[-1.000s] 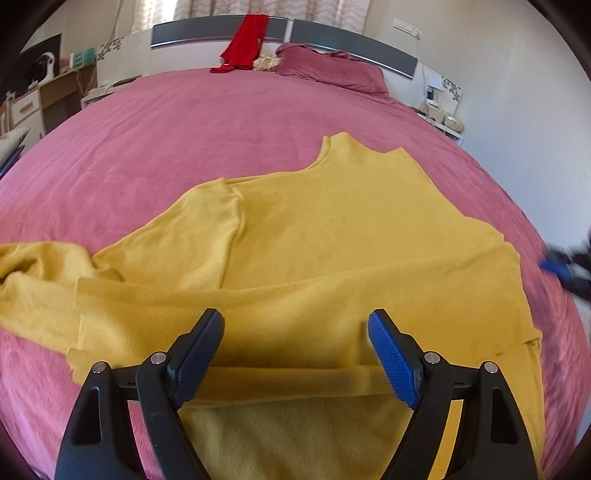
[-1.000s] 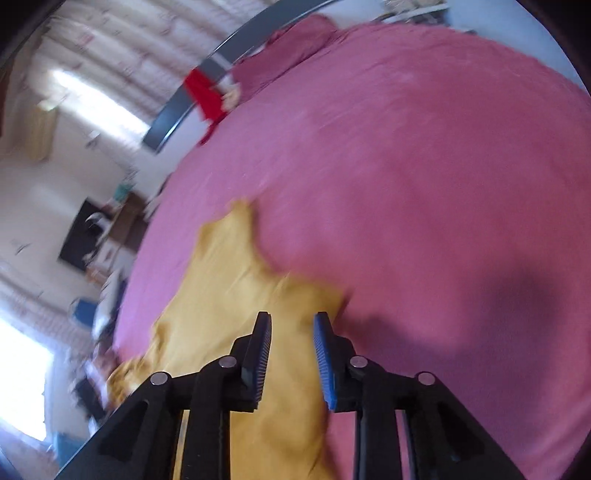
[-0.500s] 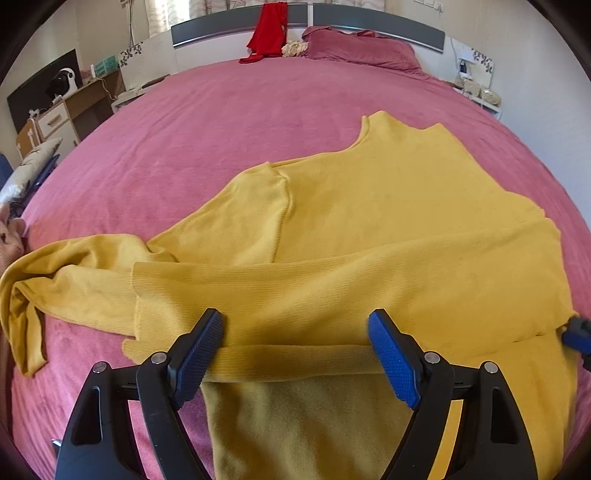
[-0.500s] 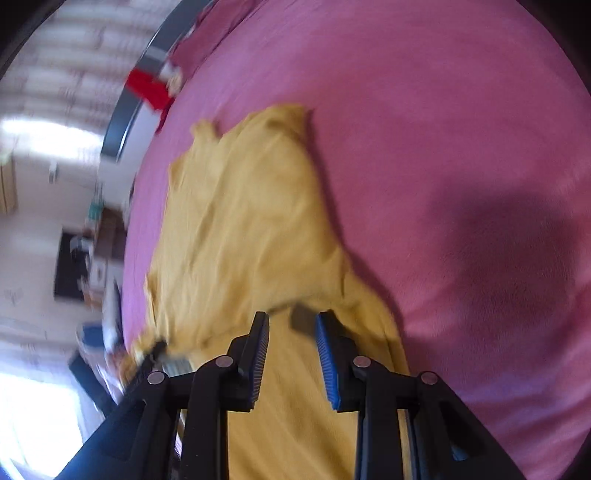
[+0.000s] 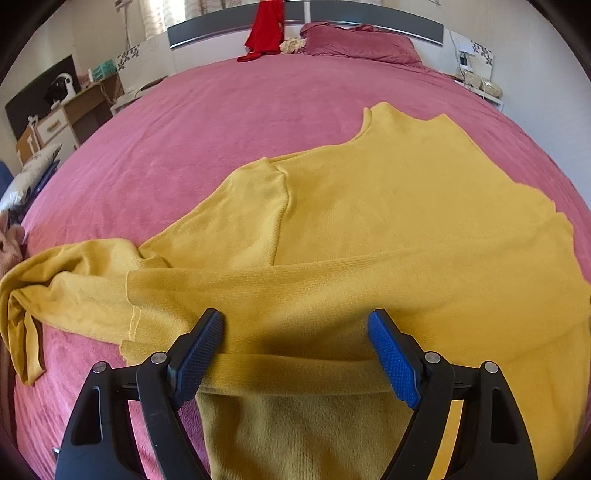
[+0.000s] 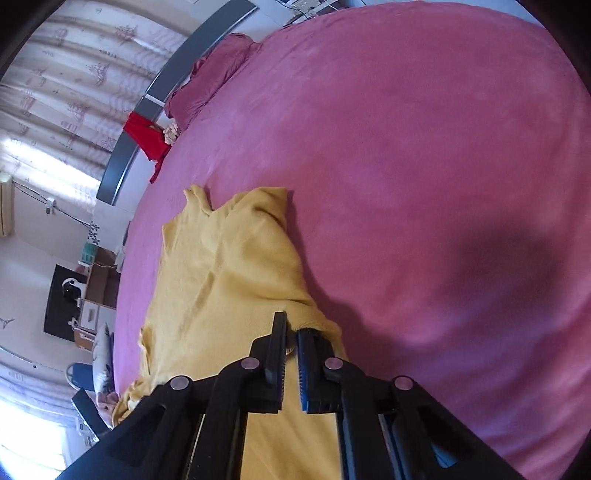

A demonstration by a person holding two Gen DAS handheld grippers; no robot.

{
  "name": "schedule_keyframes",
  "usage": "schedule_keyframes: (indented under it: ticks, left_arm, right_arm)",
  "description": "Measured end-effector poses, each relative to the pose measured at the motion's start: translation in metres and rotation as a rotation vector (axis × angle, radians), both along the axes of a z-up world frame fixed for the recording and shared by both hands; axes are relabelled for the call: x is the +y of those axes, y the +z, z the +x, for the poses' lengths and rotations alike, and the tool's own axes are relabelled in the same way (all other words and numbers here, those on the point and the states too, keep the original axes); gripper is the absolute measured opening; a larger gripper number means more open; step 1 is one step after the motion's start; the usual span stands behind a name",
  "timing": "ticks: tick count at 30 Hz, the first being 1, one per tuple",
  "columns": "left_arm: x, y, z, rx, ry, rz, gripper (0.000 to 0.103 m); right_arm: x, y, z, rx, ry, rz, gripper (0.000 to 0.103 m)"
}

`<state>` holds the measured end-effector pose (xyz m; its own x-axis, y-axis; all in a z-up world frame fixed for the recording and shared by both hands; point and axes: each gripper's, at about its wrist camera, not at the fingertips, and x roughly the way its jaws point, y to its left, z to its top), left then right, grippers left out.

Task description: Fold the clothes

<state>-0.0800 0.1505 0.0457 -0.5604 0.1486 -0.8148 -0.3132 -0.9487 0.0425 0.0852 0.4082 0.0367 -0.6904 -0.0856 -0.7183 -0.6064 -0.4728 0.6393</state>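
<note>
Your left tongs (image 5: 295, 354) are spread wide, released, hovering low over the sweater (image 5: 388, 229) with a folded band of yellow knit running between the two blue pads (image 5: 391, 362). Nothing is gripped there. The sweater lies spread flat on the bed (image 5: 221, 122), neck toward the headboard (image 5: 369, 18). Out to the left, one sleeve (image 5: 66, 273) trails off across the pink cover, its cuff doubled back. The other sleeve is laid across the body in a long horizontal band just ahead of your pads.

Further back, a red garment (image 5: 264, 29) hangs off the headboard, with a pillow (image 5: 362, 44) just beside it. A desk (image 5: 74, 110) stands off the bed's left side.

Over to your right tongs (image 6: 291, 332): they're clenched, jaws nearly together, and a bit of the sweater's (image 6: 229, 277) right edge is pinched between the tips. That edge is bunched up right at the pinch, with the knit falling away toward the neck. To the right of the tongs it's open pink bed (image 6: 424, 166), with a dark shadow lying across it.
</note>
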Motion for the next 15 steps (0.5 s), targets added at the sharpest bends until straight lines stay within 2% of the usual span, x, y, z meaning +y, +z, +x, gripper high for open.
schedule_keyframes:
  ticks: [5, 10, 11, 13, 15]
  left_arm:
    - [0.007, 0.001, 0.006, 0.013, -0.035, -0.020, 0.082]
    - [-0.002, 0.002, 0.012, 0.036, -0.057, -0.029, 0.082]
    - [-0.005, 0.003, 0.015, 0.043, -0.053, -0.022, 0.082]
    - [-0.010, 0.004, 0.022, 0.063, -0.038, -0.010, 0.082]
    - [-0.014, 0.006, 0.027, 0.086, -0.020, 0.003, 0.082]
  right_arm:
    - [-0.001, -0.018, -0.002, 0.000, -0.022, -0.035, 0.004]
    - [-0.001, -0.010, 0.019, 0.046, 0.038, -0.122, 0.015]
    - [-0.001, -0.003, 0.024, 0.039, 0.045, -0.090, 0.019]
    - [0.000, 0.017, 0.033, 0.012, 0.059, 0.018, 0.019]
    - [0.001, 0.034, 0.023, 0.015, 0.106, 0.099, 0.020]
